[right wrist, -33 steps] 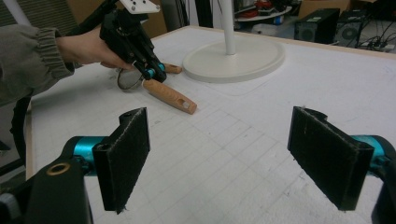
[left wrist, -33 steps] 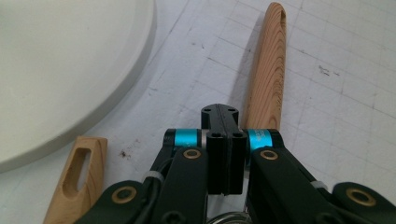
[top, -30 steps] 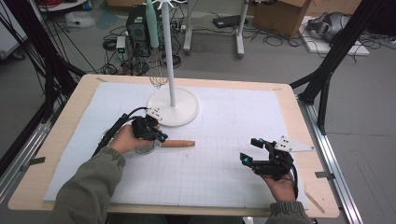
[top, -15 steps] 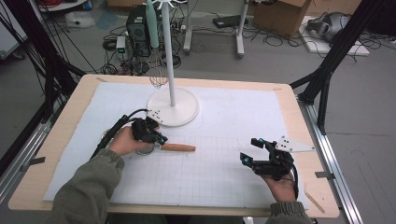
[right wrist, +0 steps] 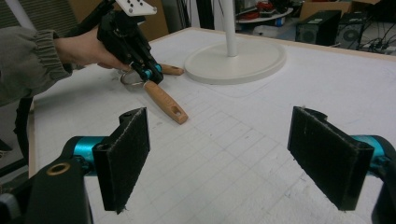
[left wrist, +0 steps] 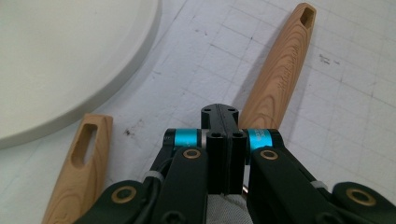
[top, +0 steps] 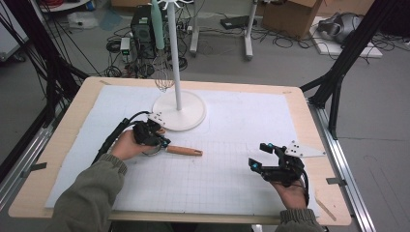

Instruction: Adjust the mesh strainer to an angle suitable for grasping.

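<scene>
The wooden-handled tool (top: 183, 151) lies on the mat a little left of the middle, its handle pointing to the right, just near of the white stand base (top: 180, 116). My left claw (top: 162, 144) is clenched at the end of this handle where a metal ring (right wrist: 132, 78) begins, but I cannot tell if it really pinches something. If the tips hold only thin wire or nothing, I think the tool may slip or swing down when I lift. A second wooden handle (left wrist: 79, 172) lies just beside my tips, so I could drag it along or push it against the base. The stand pole is close too, and a whisk (top: 164, 79) hangs from it, which a careless lift may knock. My right claw (top: 257, 155) is released, with nothing between the pads, above the near right of the mat. The white gridded mat (top: 217, 193) covers a pale wooden table (top: 63, 145). Far behind are a computer tower (top: 142, 29), many floor cables and a cardboard box (top: 290, 17)
</scene>
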